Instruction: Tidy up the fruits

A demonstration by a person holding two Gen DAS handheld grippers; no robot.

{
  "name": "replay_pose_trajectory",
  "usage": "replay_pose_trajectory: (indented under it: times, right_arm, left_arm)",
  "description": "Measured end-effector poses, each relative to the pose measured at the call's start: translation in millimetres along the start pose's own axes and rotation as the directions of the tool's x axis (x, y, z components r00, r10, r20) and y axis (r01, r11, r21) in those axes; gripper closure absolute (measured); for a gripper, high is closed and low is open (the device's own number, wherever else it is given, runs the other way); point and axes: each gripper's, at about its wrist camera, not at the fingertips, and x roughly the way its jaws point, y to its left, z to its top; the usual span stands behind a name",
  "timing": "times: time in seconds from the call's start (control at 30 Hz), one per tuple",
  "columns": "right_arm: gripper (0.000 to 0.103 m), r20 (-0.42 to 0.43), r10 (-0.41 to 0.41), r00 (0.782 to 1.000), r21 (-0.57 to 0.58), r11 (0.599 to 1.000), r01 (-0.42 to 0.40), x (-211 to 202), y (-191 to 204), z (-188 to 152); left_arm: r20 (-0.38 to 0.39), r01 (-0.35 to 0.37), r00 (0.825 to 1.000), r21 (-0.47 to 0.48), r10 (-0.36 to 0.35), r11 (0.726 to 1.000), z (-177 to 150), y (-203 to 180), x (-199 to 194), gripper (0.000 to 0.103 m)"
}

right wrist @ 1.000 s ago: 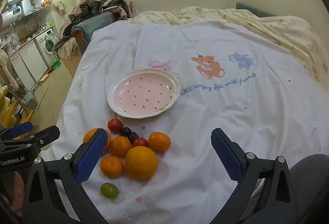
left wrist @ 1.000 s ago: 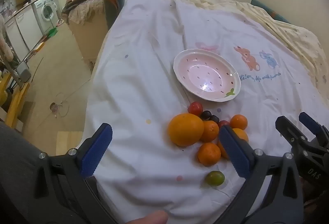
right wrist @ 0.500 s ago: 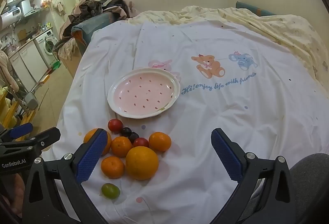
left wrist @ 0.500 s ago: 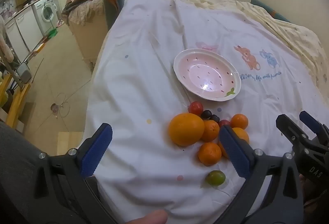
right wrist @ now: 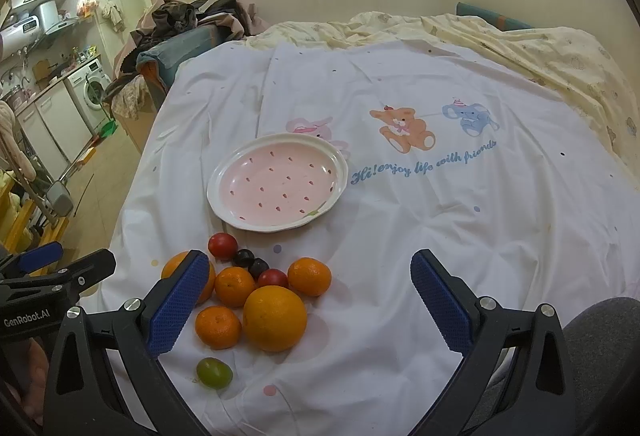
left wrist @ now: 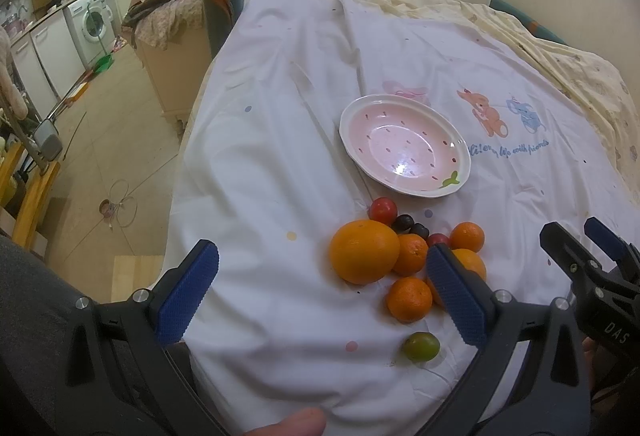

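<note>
The loose heap of round fruit lies on the white printed bed sheet (right wrist: 460,236), just short of the empty pink oval plate with white rim and seed pattern (right wrist: 278,186). It comprises two large oranges (right wrist: 275,318), several small mandarins (right wrist: 218,327), red cherry tomatoes (right wrist: 222,246), two dark grapes (right wrist: 244,257) and one green fruit (right wrist: 214,373) lying apart at the near edge.

Nothing is yet on the plate.

The left gripper (left wrist: 320,288) and right gripper (right wrist: 308,306) both hover above the heap, fingers spread wide, holding nothing.

Risks, as judged:
- The pieces touch, so lifting one may send its neighbours rolling.
- The soft, creased sheet gives poor footing, and the bed edge is near on the left.
- Tomatoes and grapes may burst under a hard squeeze.
- The two grippers are close enough to collide.
</note>
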Motion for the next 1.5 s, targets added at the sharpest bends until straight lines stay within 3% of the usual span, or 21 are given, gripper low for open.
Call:
replay_pose_trajectory:
  times: [1.5]
  right_arm:
    - [0.0, -0.009, -0.001, 1.0, 0.014, 1.0, 0.001, 1.7, -3.8, 0.3]
  left_arm:
    - [-0.008, 0.003, 1.0, 0.001, -0.003, 1.0, -1.9, 5.6, 0.1, 0.001]
